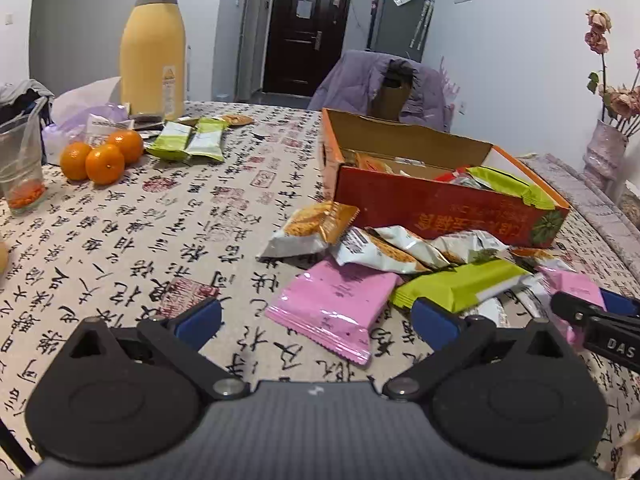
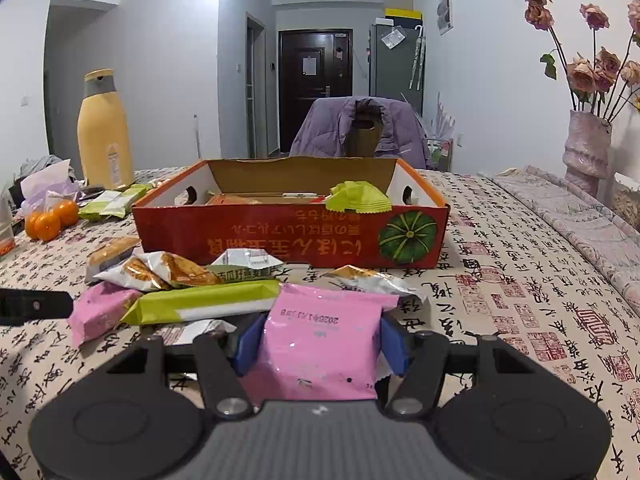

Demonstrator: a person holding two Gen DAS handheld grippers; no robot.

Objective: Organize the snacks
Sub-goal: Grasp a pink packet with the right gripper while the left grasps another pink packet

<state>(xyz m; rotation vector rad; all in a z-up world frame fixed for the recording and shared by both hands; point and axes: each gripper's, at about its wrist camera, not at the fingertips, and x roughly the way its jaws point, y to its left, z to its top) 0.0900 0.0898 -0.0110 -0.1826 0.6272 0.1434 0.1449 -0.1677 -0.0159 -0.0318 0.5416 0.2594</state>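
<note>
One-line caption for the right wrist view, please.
Right tool grips a pink snack packet before the cardboard box on the table.

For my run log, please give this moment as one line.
right gripper: shut on pink packet | left gripper: open, empty | box: behind pile

Calligraphy-print table (image 1: 168, 240) bears box (image 1: 436, 208), snacks (image 1: 332, 304), oranges (image 1: 100, 156).

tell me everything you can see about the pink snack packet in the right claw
The pink snack packet is a glossy, foil-like pillow pouch with crimped ends, small dark specks and a printed date. It looks sealed and puffy, lying roughly flat and pointing toward the cardboard box. The right claw pinches its two sides with blue pads.
</note>
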